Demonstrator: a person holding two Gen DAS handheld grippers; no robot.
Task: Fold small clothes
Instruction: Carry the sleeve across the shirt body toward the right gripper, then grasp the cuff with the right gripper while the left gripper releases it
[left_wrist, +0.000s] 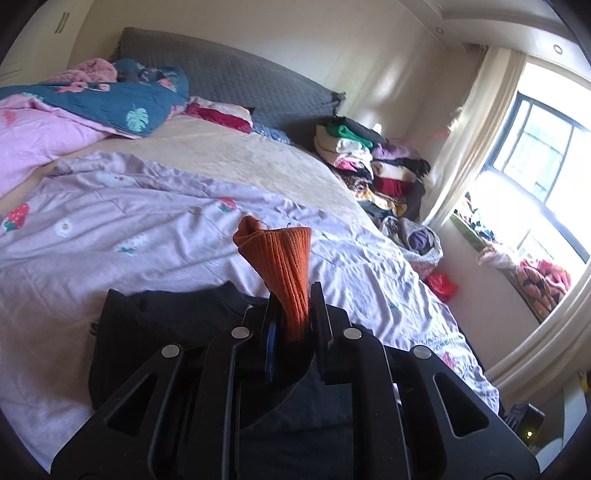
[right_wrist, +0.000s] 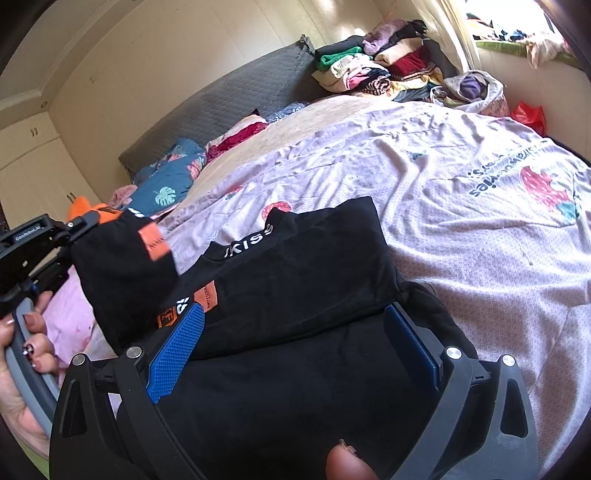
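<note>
Pinching the orange ribbed knit cuff (left_wrist: 282, 266) of a small black cotton garment with orange patches and white lettering (right_wrist: 295, 266), the left tool (left_wrist: 293, 314) has its two fingers drawn together on the fabric, so the cuff stands up in a soft cone out of the grip; in the right wrist view that same tool (right_wrist: 79, 223) sits at the far left, held by a hand (right_wrist: 22, 332), with a black sleeve bearing an orange label (right_wrist: 122, 258) hanging from it above the near left part of the bed. The body of the garment lies partly folded on the pale lilac strawberry-print bedsheet (left_wrist: 147, 221) near the bed's front edge, its white lettering facing up. Further right, the right tool (right_wrist: 295, 350) stands with its blue pads (right_wrist: 177, 350) wide apart, hovering over the black cloth; I cannot tell whether either pad touches it. The garment looks light, limp and easily wrinkled, with no stiffness to carry a fold, so it will sag wherever it is unsupported. The thicker ribbed cuffs and hems look the surest places to grip. At the bed's far right corner a heap of mixed folded clothes (left_wrist: 369, 162) sits well apart.
</note>
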